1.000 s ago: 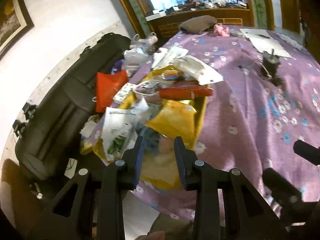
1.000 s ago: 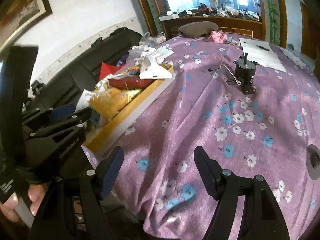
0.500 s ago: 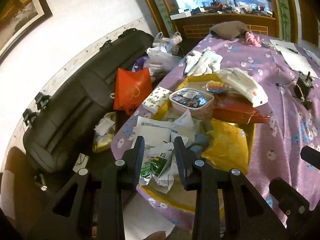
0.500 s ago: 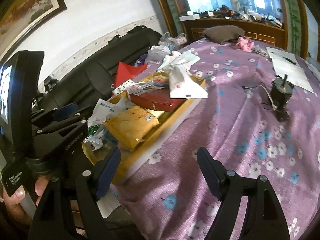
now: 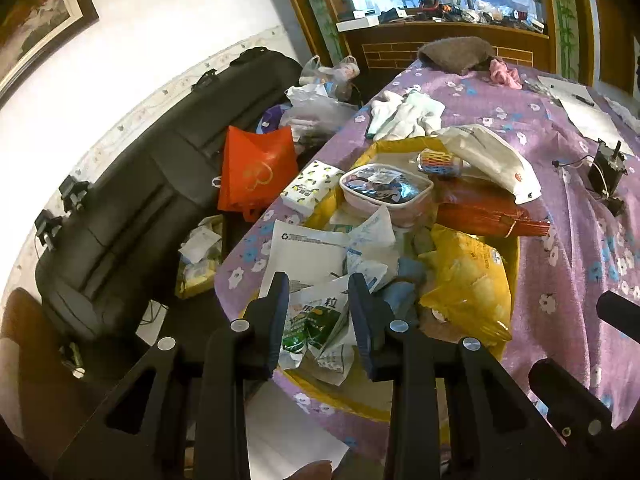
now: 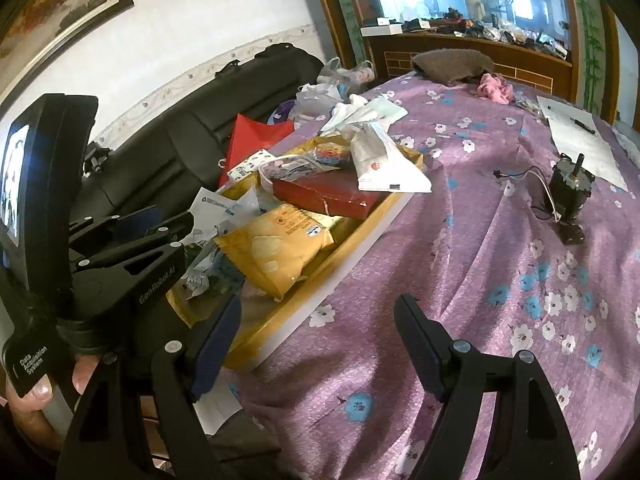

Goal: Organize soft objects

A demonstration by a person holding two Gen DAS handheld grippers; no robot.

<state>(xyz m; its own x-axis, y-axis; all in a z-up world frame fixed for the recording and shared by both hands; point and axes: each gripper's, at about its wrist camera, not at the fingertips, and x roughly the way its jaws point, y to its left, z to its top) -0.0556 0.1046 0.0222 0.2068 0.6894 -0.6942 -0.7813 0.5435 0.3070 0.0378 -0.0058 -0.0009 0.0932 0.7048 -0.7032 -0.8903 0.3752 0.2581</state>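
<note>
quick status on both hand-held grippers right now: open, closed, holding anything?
Left hand-held gripper: open with a narrow gap, holding nothing, above the green-and-white packet.
Right hand-held gripper: wide open, empty, over the purple floral cloth.

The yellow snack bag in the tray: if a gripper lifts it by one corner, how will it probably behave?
The yellow snack bag looks puffed and crinkled, so it is probably light and would crumple at the pinched corner. Its glossy film may slip between the pads. It lies loosely over other packets in the yellow tray, so lifting it could shift them.
</note>
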